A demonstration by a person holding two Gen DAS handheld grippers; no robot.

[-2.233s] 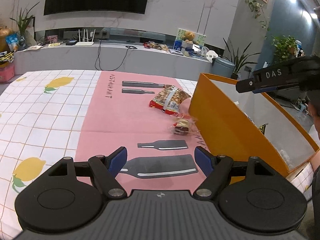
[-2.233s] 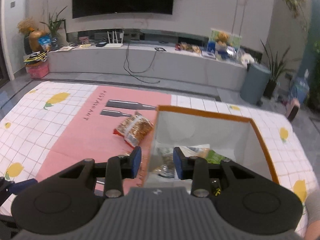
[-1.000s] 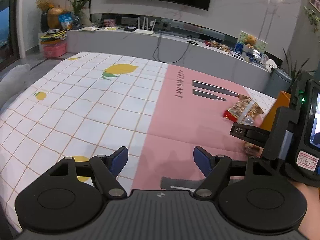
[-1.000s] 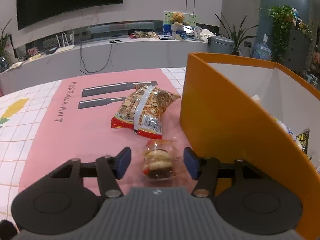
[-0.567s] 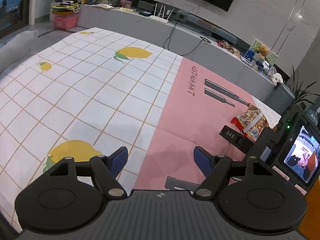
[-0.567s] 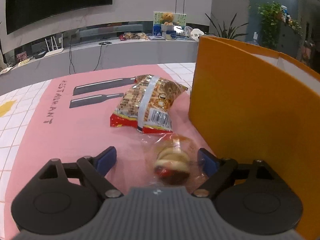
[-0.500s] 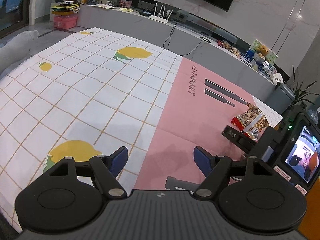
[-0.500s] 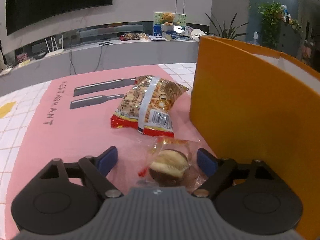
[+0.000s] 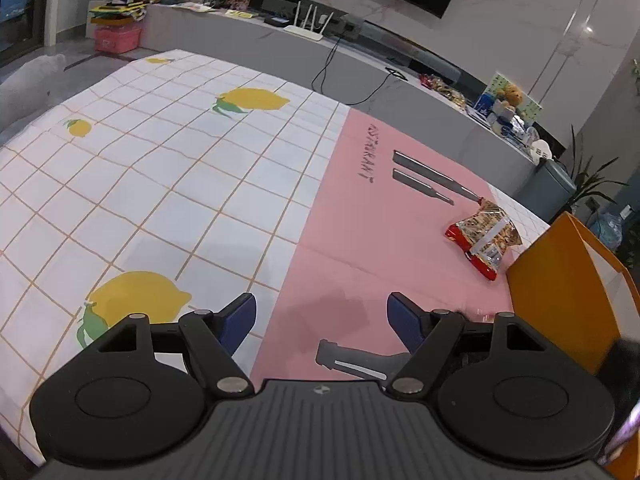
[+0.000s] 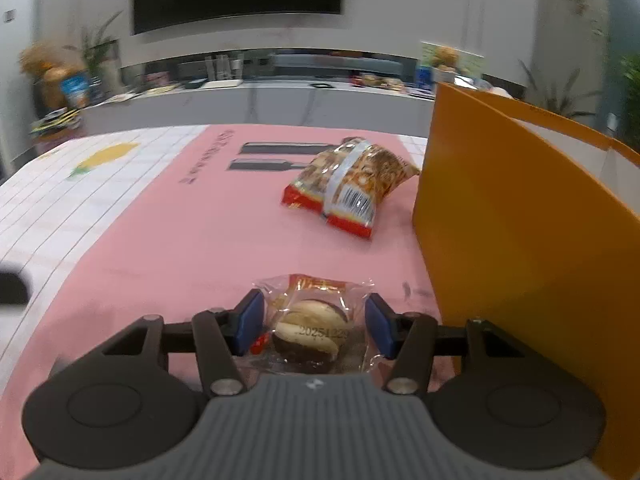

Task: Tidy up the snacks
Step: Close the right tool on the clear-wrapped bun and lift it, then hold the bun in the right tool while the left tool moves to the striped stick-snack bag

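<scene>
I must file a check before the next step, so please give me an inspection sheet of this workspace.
Surface: tablecloth with lemon grid print, pink mat over it.
Job's things: wrapped cake on the mat; snack bag lying flat beside the orange box.
Clutter: nothing seen on the cloth.
Grippers: left gripper with jaws wide, nothing between them; right gripper jaws have just been closing around the cake's wrapper, firm grip unclear.
Cables: black cable hanging from the far counter.
Surroundings: wall screen, router, potted plants.
</scene>
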